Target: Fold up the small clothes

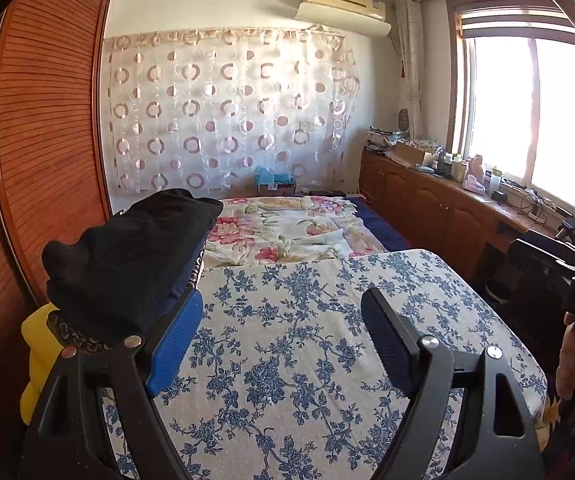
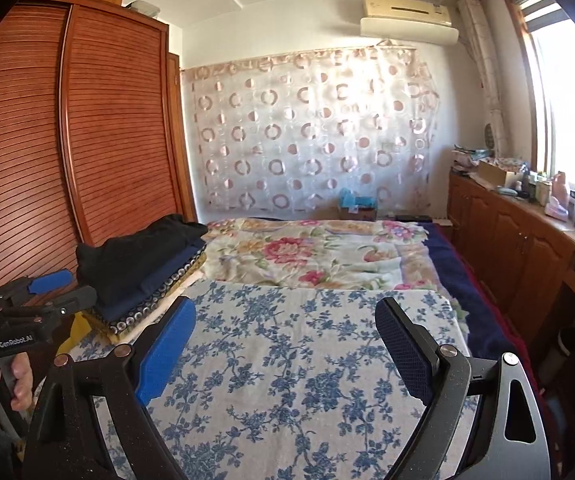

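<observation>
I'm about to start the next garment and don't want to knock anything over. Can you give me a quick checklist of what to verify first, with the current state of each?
1. Left tool open, holding nothing: ok.
2. Right tool open, holding nothing: ok.
3. Blue floral cloth lies flat as a work area: ok.
4. Stack of folded clothes sits tidy at the left edge, black piece on top: ok.
5. Left tool's clearance from the stack: not ok, its left finger looks very close to the stack.
6. Next garment to fold within sight: not ok, none visible.
</observation>
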`<state>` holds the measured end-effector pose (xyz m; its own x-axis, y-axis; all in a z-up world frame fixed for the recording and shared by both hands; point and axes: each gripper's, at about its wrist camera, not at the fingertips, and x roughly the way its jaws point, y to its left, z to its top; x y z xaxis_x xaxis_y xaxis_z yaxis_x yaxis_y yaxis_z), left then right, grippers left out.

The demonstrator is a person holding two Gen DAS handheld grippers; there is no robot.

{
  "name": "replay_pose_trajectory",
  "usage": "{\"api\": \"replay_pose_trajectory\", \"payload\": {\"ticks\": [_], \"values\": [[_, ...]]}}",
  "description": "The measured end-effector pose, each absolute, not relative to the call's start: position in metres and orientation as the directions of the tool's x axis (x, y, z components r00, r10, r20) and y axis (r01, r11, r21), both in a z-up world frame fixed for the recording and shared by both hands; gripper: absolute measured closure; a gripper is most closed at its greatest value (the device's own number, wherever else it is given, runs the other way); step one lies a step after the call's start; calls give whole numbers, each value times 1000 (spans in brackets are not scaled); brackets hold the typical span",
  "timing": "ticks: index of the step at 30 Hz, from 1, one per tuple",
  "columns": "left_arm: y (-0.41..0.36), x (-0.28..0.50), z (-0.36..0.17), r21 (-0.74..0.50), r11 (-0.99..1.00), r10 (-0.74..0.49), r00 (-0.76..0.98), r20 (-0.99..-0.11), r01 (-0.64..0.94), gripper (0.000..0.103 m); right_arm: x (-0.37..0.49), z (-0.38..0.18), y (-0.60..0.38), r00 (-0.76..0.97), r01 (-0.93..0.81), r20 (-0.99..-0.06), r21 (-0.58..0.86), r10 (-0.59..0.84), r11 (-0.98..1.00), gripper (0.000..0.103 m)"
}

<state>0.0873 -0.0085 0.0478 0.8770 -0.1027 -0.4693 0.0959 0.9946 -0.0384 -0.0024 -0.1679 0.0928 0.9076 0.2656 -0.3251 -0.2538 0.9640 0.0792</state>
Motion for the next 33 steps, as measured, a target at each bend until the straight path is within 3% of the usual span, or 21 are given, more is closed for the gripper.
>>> {"api": "replay_pose_trajectory", "payload": {"ticks": [33], "values": [[-10, 83, 50, -39, 995, -97, 881, -463, 88, 21, 7, 88, -174, 913, -236, -327, 65, 244, 970, 11]]}}
